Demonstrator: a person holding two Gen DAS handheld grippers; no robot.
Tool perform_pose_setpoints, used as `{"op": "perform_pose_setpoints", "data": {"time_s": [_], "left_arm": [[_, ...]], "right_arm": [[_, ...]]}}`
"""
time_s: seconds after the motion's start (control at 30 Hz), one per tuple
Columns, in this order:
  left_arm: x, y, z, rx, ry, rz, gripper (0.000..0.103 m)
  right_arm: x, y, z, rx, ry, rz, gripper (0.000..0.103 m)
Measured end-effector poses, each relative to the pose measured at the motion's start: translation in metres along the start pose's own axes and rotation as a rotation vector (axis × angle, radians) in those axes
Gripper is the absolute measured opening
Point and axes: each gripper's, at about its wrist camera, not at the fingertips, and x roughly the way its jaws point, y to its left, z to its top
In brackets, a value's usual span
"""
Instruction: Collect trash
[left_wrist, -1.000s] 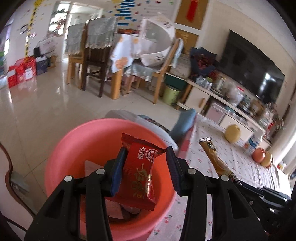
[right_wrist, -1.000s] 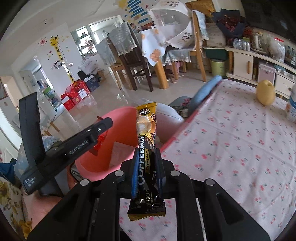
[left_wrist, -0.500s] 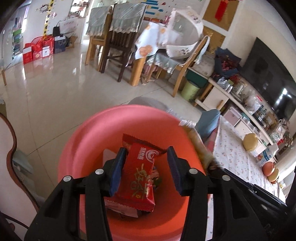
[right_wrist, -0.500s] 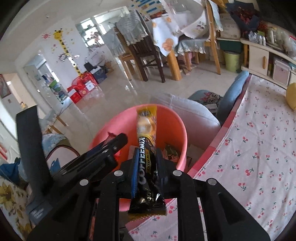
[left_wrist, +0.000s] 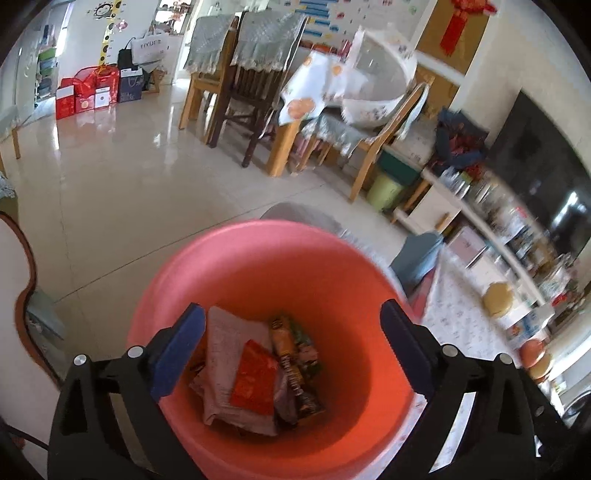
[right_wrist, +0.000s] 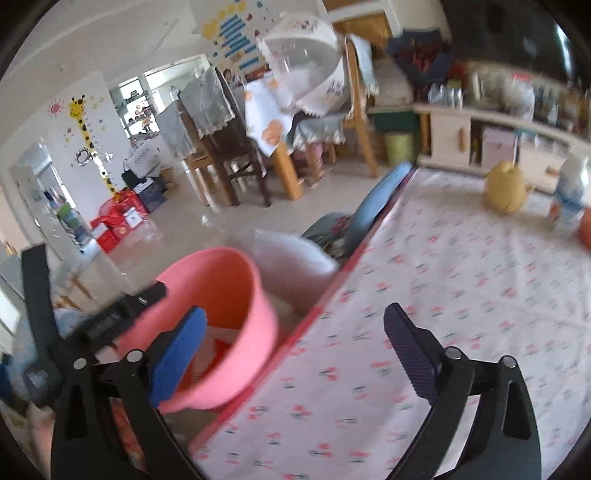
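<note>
Dropped since a second ago, the red wrapper (left_wrist: 255, 378) and coffee stick (left_wrist: 291, 369) are seen lying in the pink bucket (left_wrist: 258, 258). Both the left gripper (left_wrist: 291, 347) and right gripper (right_wrist: 295, 343) are opening wide, with nothing between the jaws; the bucket is seen beside the tabletop (right_wrist: 461, 277).

Glossy pale tiled floor (left_wrist: 110, 192), wooden dining chairs (left_wrist: 255, 92) around a covered table (left_wrist: 314, 92), dark television (left_wrist: 535, 173), giraffe height chart (right_wrist: 86, 133)
</note>
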Motion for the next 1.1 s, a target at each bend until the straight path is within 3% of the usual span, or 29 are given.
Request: {"op": "perform_pose_setpoints", "data": {"time_s": [0.13, 0.37, 0.67, 0.8, 1.1], "left_arm": [[-0.009, -0.009, 0.0, 0.006, -0.05, -0.011, 0.099], [-0.025, -0.048, -0.012, 0.182, -0.16, 0.028, 0.099], [-0.049, -0.086, -0.034, 0.279, -0.308, 0.021, 0.099], [-0.056, -0.096, -0.047, 0.274, -0.315, -0.04, 0.099], [-0.061, -0.144, -0.079, 0.45, -0.301, -0.066, 0.099]], "right_arm": [[-0.013, -0.007, -0.009, -0.083, -0.017, -0.073, 0.098], [-0.035, -0.027, -0.031, -0.11, 0.0, -0.209, 0.098], [-0.081, -0.066, -0.054, -0.057, -0.063, -0.308, 0.098], [-0.101, -0.081, -0.062, -0.03, -0.096, -0.333, 0.098], [-0.134, -0.115, -0.085, 0.024, -0.116, -0.369, 0.098]]}}
